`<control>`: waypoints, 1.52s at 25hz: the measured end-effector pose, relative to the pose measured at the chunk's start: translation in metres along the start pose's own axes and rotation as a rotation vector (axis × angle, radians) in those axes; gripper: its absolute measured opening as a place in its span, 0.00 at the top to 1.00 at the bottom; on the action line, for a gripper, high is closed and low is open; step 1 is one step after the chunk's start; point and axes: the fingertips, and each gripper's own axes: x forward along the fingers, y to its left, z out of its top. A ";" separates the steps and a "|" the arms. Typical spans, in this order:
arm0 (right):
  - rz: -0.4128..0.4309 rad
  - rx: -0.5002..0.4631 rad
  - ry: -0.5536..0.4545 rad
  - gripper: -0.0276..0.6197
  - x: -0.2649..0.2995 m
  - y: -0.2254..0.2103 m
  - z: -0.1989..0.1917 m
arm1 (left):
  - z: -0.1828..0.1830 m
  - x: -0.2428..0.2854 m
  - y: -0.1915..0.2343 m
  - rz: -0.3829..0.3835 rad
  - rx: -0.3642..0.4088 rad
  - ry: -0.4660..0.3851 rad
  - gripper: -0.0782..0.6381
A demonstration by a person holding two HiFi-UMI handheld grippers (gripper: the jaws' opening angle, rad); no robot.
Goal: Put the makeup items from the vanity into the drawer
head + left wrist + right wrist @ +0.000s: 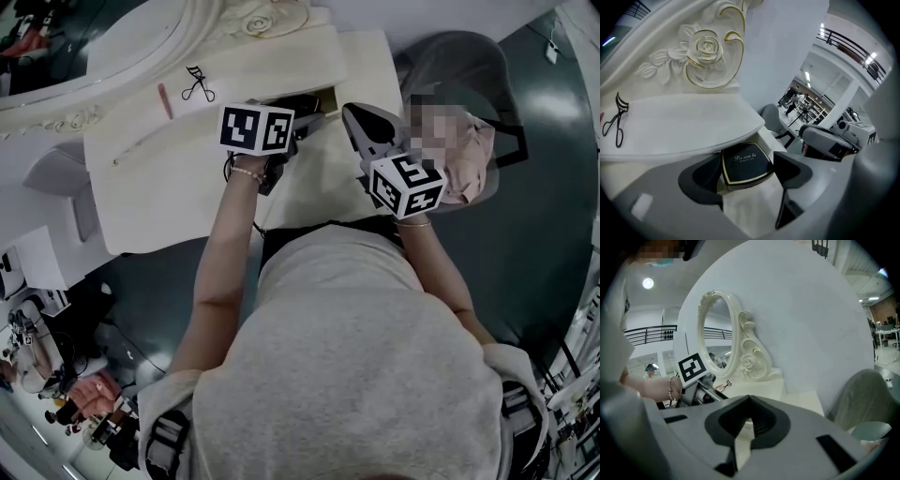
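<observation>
A black square compact [744,166] with a gold rim sits tilted between the pads of my left gripper [746,173], which touch both its sides. It hangs just under the vanity top's edge [693,140], over the white open drawer [771,139]. In the head view the left gripper [298,111] reaches in at that edge. A black eyelash curler [197,84] [616,124] and a pink stick [165,100] lie on the vanity top. My right gripper [749,401] [356,117] is held off to the right, its tips together with nothing in them.
An ornate white oval mirror [715,333] with a carved rose [708,47] stands at the back of the vanity. A grey chair [450,66] [867,394] is to the right. The person's arms and body fill the near side.
</observation>
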 end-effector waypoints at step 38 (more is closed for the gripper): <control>0.001 0.003 0.000 0.95 -0.002 0.002 -0.001 | 0.004 0.004 0.026 0.434 -0.103 -0.147 0.40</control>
